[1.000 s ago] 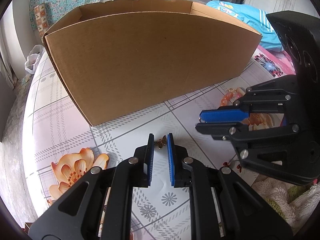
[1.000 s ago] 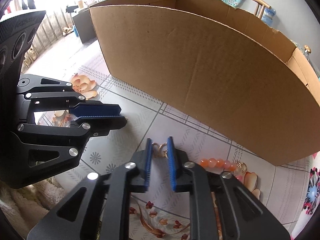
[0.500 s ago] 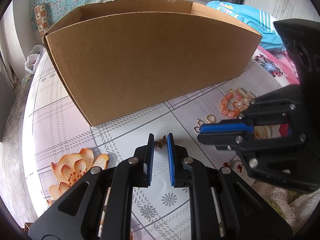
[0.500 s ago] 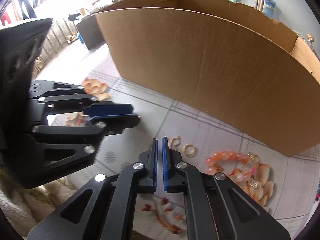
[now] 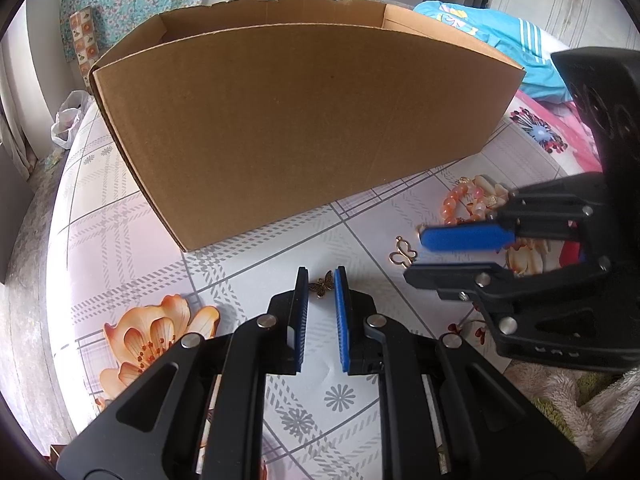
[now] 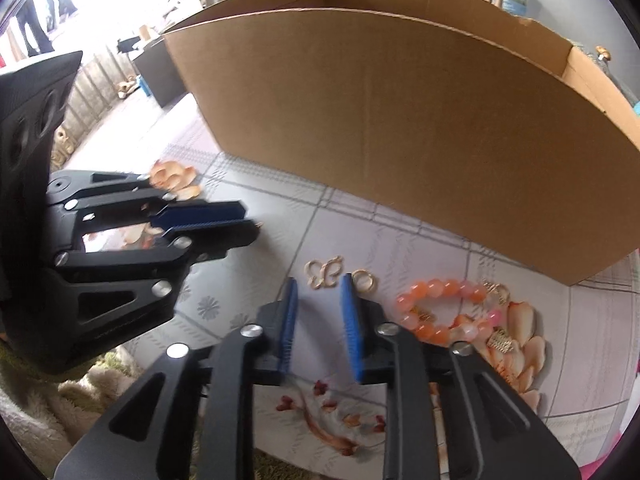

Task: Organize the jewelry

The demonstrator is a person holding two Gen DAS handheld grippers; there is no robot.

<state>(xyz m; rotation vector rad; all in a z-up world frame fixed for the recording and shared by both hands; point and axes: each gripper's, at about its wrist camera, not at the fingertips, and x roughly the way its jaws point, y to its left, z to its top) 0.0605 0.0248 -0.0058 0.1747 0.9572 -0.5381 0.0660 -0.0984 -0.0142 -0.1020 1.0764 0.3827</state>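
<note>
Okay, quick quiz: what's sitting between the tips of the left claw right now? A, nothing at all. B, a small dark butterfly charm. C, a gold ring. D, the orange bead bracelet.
B: the left wrist view shows the small dark butterfly charm between the tips of the left claw, while the orange bead bracelet and gold ring lie over by the right claw.

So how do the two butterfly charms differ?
The dark butterfly charm is solid bronze; the pale butterfly charm is an open gold outline. The dark one is pinched in the left claw; the pale one lies loose before the right claw, whose jaws are opening, empty. Both are small butterflies.
</note>
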